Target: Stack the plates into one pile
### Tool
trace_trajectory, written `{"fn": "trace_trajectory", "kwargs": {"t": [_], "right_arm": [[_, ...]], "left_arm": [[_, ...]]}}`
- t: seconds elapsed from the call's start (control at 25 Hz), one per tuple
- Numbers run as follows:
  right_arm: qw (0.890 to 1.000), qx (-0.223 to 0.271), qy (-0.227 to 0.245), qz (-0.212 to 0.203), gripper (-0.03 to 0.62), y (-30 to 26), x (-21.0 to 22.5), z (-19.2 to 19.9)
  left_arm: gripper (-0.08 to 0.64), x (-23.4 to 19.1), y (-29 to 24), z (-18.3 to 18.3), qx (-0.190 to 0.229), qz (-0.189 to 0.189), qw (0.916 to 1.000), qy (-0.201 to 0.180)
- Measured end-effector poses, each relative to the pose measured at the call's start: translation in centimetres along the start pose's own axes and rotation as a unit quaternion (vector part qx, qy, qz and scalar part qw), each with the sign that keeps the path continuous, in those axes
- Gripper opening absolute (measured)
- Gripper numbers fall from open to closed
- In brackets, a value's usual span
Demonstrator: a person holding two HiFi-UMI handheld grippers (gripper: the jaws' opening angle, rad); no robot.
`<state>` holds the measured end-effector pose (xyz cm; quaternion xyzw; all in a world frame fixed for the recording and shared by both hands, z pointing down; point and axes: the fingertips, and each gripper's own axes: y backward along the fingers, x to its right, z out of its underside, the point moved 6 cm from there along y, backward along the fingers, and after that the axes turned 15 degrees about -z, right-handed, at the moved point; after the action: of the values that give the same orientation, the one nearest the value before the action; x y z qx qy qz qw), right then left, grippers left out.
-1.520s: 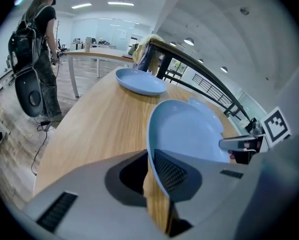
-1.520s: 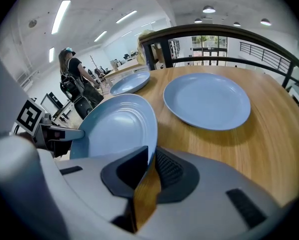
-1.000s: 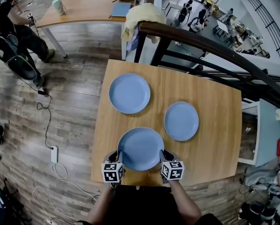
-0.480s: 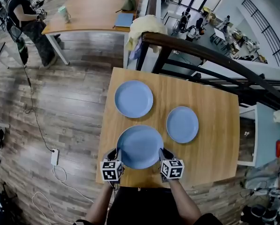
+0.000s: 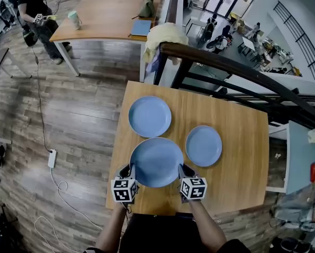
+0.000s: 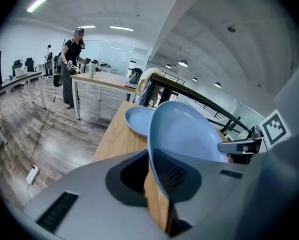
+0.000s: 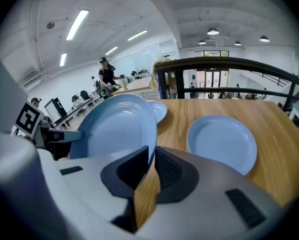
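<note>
Three blue plates are on or over the wooden table (image 5: 242, 141). I hold the near plate (image 5: 156, 162) up off the table between both grippers. My left gripper (image 5: 130, 172) is shut on its left rim, and its jaws have just been closing tighter there. My right gripper (image 5: 181, 171) is shut on the right rim. The left gripper view shows the held plate (image 6: 187, 131) tilted in the gripper (image 6: 157, 171), with the far plate (image 6: 137, 120) behind. In the right gripper view, the held plate (image 7: 117, 126) sits in the gripper (image 7: 149, 166). The far-left plate (image 5: 149, 116) and the right plate (image 5: 203, 145) lie flat.
A dark railing (image 5: 226, 62) with a pale cloth (image 5: 165, 33) over it runs behind the table. Further back stands a second table (image 5: 105, 15) with a cup (image 5: 75, 20). A person (image 5: 36, 7) stands at the far left. Cables and a power strip (image 5: 52, 158) lie on the floor.
Both grippers have lifted the near plate and carried it away from me; its far rim now nearly reaches the far-left plate. The person in the background has moved.
</note>
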<state>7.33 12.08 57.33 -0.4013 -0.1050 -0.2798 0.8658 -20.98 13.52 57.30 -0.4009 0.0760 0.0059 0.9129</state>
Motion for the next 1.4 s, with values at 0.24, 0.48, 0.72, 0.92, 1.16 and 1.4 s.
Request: {"fn": "trace_trajectory", "kwargs": {"t": [0.24, 0.48, 0.72, 0.92, 1.16, 1.4], "right_arm": [[1.000, 0.008, 0.006, -0.010, 0.057, -1.1, 1.0, -1.8], [1.000, 0.014, 0.007, -0.014, 0.057, -2.9, 2.2, -4.0], [1.000, 0.016, 0.010, -0.015, 0.055, -4.9, 3.1, -6.0], [1.000, 0.015, 0.017, -0.015, 0.054, -6.6, 3.7, -7.5], [1.000, 0.018, 0.016, -0.015, 0.054, -9.3, 4.4, -9.7], [0.999, 0.022, 0.019, -0.013, 0.052, -11.5, 5.4, -11.7]], "left_arm": [[0.046, 0.3, -1.2, -1.4, 0.008, -0.014, 0.9999, 0.002], [0.046, 0.3, -3.1, -3.3, 0.015, -0.020, 0.9997, 0.006], [0.046, 0.0, -5.0, -4.9, 0.018, -0.025, 0.9995, 0.012], [0.046, -0.4, -6.7, -6.2, 0.020, -0.029, 0.9993, 0.014], [0.046, -1.3, -9.2, -8.2, 0.023, -0.033, 0.9989, 0.023], [0.044, -1.8, -11.3, -9.8, 0.030, -0.036, 0.9983, 0.034]]}}
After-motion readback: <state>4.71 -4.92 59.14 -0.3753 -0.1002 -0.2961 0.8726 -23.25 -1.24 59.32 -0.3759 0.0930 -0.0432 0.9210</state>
